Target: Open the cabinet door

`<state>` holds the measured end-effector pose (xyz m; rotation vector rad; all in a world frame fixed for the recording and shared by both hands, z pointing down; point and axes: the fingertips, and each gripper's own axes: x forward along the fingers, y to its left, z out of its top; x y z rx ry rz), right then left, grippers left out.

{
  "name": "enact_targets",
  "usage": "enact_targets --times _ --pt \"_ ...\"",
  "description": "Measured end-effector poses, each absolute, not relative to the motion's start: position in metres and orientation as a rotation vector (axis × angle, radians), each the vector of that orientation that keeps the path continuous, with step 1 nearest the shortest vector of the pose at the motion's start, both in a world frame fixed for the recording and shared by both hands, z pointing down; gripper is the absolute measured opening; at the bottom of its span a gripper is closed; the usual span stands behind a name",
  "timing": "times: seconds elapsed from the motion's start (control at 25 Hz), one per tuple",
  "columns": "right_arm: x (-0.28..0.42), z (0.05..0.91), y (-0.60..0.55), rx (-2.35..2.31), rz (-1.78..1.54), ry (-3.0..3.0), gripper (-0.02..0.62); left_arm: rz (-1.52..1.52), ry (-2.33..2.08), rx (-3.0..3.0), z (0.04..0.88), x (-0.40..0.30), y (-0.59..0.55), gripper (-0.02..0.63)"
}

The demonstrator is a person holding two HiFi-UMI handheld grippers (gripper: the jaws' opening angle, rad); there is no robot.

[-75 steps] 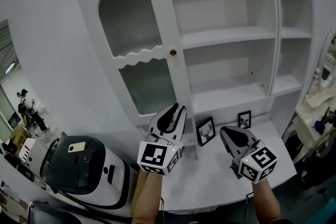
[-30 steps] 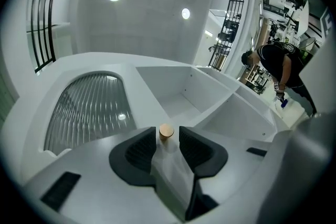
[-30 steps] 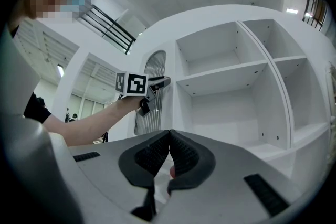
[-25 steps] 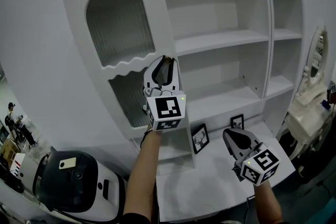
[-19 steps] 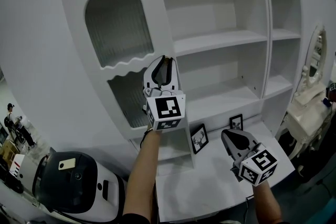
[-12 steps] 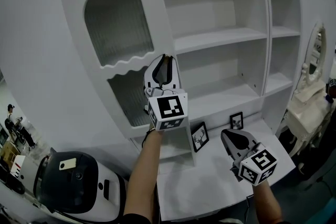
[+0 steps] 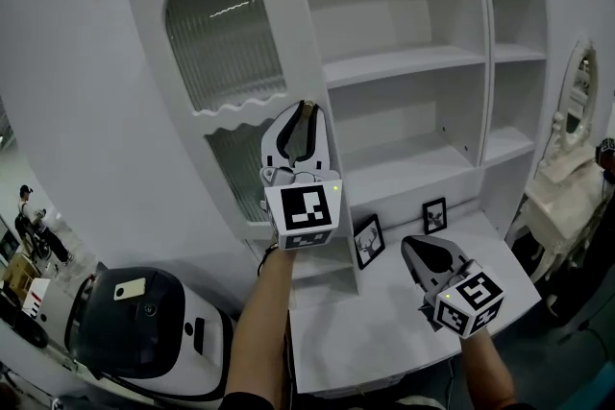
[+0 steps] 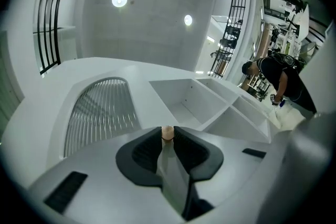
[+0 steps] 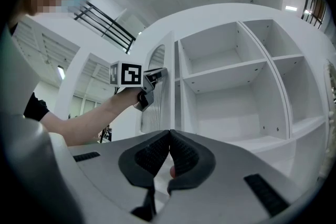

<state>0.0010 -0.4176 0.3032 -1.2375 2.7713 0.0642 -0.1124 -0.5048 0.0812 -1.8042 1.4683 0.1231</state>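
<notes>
Left gripper [image 7: 306, 110] clamped on the cabinet door's knob [image 8: 167, 132], the door [image 7: 293, 24] barely swung out.

The left jaws have just been closing and now pinch the small round knob at their tips. The arched, ribbed-glass door hangs on the cabinet's left half, with open shelves [image 7: 404, 62] to its right. The hold is shallow: I judge that a straight pull, rather than one following the door's arc, could slide the knob out and let the door fall back. The right gripper [image 7: 419, 248] hovers over the table [image 7: 384, 341] with its jaws together and empty, well apart from the door. Two small picture frames [image 7: 368, 240] stand right of the door's foot, and a white appliance [image 7: 144, 322] sits near left, below the door's likely swing.
</notes>
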Motion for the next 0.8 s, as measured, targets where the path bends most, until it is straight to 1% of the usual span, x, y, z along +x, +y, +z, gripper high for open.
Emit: enact_targets --times 0.36,0.64,0.8 --pt "0.012 0.296 -0.370 -1.199 0.050 2.793 0.018 0.149 1.482 -1.903 0.079 -0.117 -0.466 0.081" --pt "0.028 0.319 -0.313 -1.237 0.026 2.794 0.018 0.217 1.504 -1.973 0.084 -0.131 -0.434 0.081" --pt "0.041 0.323 -0.282 -1.254 0.005 2.790 0.018 0.207 1.517 -2.012 0.086 -0.134 -0.424 0.081"
